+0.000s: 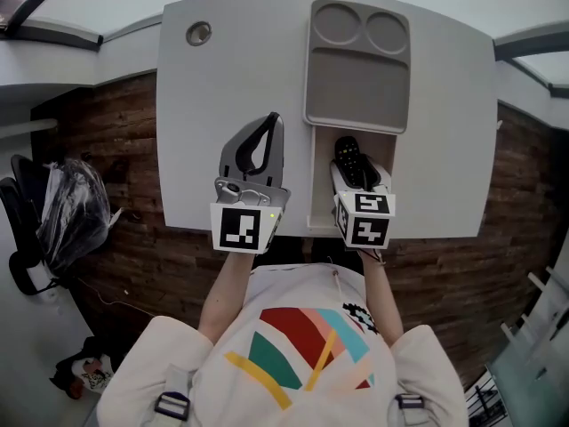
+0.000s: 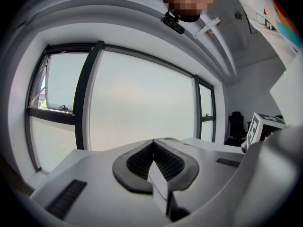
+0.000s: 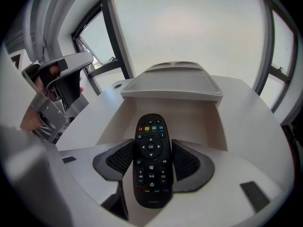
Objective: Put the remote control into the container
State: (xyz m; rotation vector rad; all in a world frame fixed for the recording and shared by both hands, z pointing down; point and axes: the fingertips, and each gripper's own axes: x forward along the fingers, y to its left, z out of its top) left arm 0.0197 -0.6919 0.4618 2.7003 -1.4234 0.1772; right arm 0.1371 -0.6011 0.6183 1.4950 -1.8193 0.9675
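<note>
The right gripper [image 3: 151, 161] grasps the remote [image 3: 150, 141] between its pads, buttons up. The remote's far end pokes past the jaws, above the open container [image 3: 199, 122] just ahead. The left gripper [image 2: 154, 142] is clenched and empty, alongside over the surface [image 1: 222, 78].

This is looking like an office. Tall dark-framed windows [image 2: 137, 98] are filling one wall, and a black office chair [image 2: 235, 126] is standing near them. A white desk [image 1: 231, 69] with a round cable grommet [image 1: 198, 33] is sitting over wood-patterned flooring [image 1: 133, 256] (another dark chair [image 1: 20, 205] is carrying a plastic bag [image 1: 76, 216]).
</note>
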